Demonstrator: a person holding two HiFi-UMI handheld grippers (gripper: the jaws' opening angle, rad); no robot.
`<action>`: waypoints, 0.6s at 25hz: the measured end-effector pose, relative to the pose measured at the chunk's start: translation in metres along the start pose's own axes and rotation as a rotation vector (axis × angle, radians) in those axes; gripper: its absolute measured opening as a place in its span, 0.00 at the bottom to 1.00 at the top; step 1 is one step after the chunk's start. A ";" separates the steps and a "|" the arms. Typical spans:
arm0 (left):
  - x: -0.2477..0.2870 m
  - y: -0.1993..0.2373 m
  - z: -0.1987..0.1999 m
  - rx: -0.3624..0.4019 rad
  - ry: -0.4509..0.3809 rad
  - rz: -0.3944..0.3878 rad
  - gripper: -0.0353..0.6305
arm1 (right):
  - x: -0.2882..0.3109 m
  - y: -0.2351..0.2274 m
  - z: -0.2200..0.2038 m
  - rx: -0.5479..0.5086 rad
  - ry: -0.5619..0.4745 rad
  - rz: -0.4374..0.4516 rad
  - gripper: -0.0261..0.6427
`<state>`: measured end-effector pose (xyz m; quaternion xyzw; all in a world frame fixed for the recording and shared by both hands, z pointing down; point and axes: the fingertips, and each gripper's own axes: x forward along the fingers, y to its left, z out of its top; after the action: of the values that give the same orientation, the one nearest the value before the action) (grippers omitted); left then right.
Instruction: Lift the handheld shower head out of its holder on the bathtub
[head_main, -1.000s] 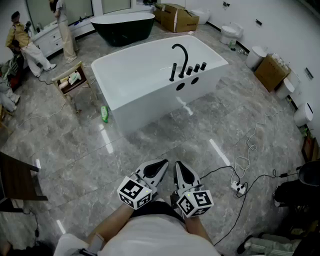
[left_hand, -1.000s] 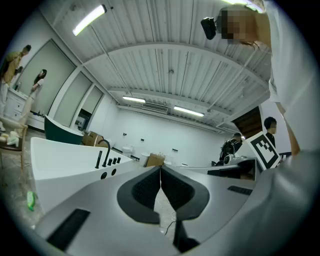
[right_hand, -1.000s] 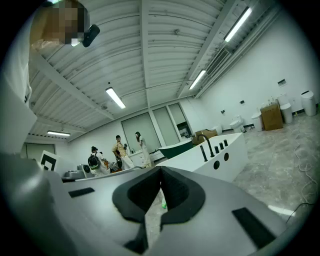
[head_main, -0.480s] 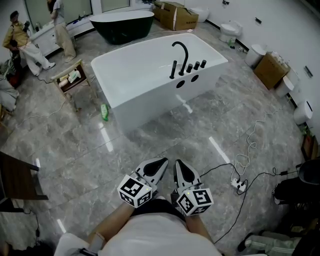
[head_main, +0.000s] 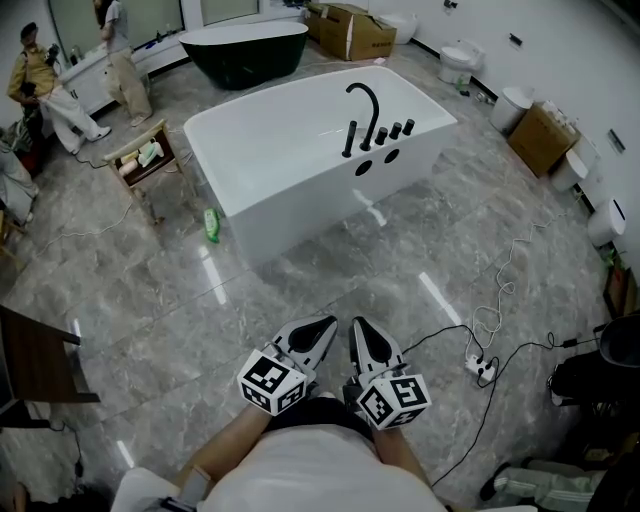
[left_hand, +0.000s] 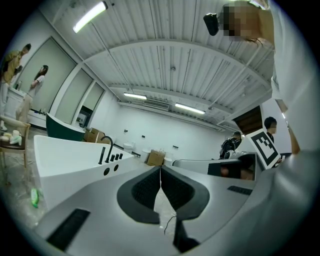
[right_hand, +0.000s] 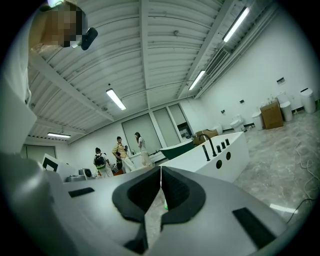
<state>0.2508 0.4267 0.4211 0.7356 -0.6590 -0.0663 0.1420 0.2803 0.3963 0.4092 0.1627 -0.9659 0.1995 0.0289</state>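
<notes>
Both forearms reach forward side by side, holding the left gripper (head_main: 318, 331) and right gripper (head_main: 360, 333) close together, each with jaws closed and empty.

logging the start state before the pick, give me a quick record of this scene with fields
stage: not started, both grippers held near the person's body, well short of the tub
left gripper: jaws together, empty
right gripper: jaws together, empty
shower head: apparently the upright black wand, seated on the rim of the white bathtub
next to it: curved black faucet
floor: green bottle by the tub, power strip at right
behind: black bathtub
</notes>
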 end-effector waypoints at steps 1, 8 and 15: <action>-0.002 0.002 0.000 0.001 -0.001 -0.001 0.07 | 0.001 0.002 -0.001 -0.003 0.000 0.001 0.07; -0.012 0.014 -0.002 0.007 0.010 -0.032 0.07 | 0.014 0.014 -0.009 -0.006 -0.009 -0.013 0.07; -0.022 0.025 -0.005 0.011 0.018 -0.051 0.07 | 0.026 0.028 -0.015 -0.016 -0.031 -0.014 0.07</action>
<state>0.2262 0.4464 0.4308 0.7536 -0.6391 -0.0594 0.1420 0.2465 0.4184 0.4160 0.1722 -0.9666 0.1890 0.0166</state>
